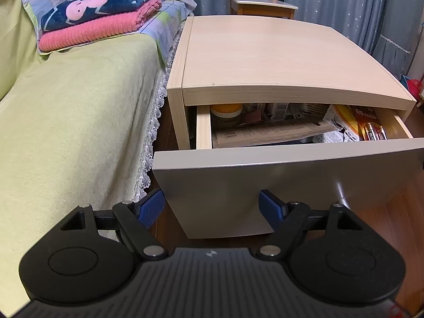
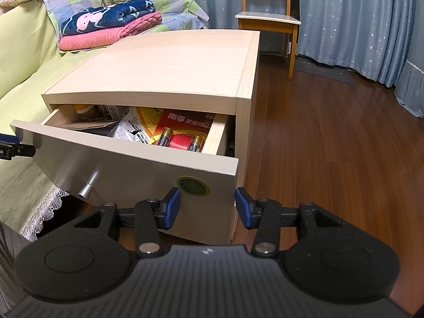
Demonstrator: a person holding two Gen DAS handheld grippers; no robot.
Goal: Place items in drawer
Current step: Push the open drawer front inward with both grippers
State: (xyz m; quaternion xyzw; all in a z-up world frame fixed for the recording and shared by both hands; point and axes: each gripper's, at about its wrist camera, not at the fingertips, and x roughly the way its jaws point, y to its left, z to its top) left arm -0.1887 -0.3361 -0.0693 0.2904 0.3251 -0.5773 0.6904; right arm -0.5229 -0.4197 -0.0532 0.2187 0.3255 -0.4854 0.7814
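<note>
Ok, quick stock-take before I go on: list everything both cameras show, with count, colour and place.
nightstand: 1, pale wood, beside the bed
drawer: 1, grey front, pulled open
knob: 1, silver, drawer front
batteries: at least 2, gold and black, in a red pack, drawer's right end
papers: several, printed, in drawer
jar: 1, yellow lid, drawer's back left
bed: 1, green cover
blankets: 2, navy on pink, folded on bed
chair: 1, wood, by blue curtains
left gripper: open, empty
right gripper: open, empty
</note>
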